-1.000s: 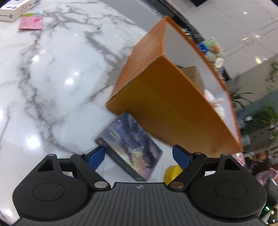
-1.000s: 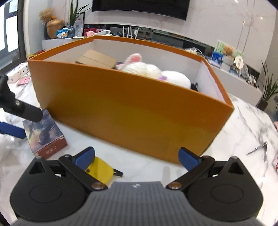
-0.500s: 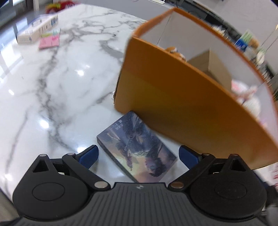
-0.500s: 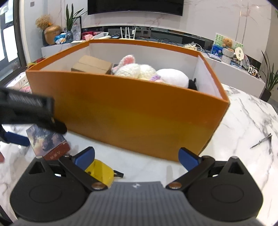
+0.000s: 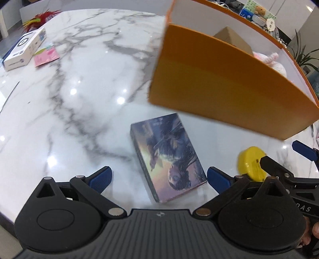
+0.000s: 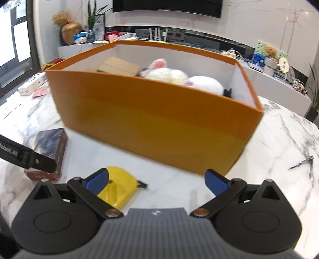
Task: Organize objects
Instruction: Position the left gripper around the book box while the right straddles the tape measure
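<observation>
An orange box stands on the marble table, holding a brown carton and white plush toys. A book with a dark illustrated cover lies in front of the box's left end. My left gripper is open, its fingers either side of the book's near end, above it. A yellow tape measure lies to the book's right. My right gripper is open and empty, with the tape measure by its left finger.
A white carton and a pink card lie at the table's far left. Small metal clippers lie at the right. A red-feathered object sits at the table's far edge. Shelves with clutter stand behind.
My left gripper has swung round the book, which now sits between its fingers, with the tape measure and right gripper in view. My right gripper has risen slightly and stayed open.
</observation>
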Action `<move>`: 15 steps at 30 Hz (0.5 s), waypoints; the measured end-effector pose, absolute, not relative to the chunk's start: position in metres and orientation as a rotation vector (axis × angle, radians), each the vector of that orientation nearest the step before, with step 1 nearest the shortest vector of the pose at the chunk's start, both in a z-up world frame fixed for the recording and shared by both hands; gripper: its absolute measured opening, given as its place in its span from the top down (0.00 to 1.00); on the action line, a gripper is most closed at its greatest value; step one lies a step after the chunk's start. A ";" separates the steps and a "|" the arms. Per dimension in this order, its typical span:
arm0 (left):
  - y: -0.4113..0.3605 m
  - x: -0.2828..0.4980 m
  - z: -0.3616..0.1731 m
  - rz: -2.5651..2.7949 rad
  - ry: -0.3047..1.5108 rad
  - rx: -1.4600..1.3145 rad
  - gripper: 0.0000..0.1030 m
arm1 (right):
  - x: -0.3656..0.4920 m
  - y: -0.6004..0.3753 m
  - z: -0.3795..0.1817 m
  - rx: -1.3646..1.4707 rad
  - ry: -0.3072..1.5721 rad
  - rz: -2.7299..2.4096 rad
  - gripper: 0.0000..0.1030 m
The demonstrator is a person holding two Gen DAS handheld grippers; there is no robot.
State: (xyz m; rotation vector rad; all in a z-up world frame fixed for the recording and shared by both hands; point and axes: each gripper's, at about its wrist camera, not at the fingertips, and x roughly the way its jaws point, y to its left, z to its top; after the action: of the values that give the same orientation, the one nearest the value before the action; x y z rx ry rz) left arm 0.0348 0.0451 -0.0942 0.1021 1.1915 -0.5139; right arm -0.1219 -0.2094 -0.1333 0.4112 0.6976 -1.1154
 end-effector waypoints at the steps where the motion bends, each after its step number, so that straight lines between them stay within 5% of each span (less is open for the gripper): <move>1: 0.046 0.036 -0.094 -0.511 1.198 0.099 0.00 | -0.119 -0.208 -0.134 0.409 0.698 -1.113 0.01; 15: 0.008 0.020 -0.101 -0.467 1.078 0.289 0.00 | -0.100 -0.211 -0.166 0.463 0.695 -1.115 0.01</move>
State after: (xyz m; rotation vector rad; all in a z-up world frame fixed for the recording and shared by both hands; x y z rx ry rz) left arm 0.0203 0.0081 -0.1009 0.2894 1.0777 -0.4674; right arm -0.1003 -0.2107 -0.1662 0.4633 0.6951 -1.1146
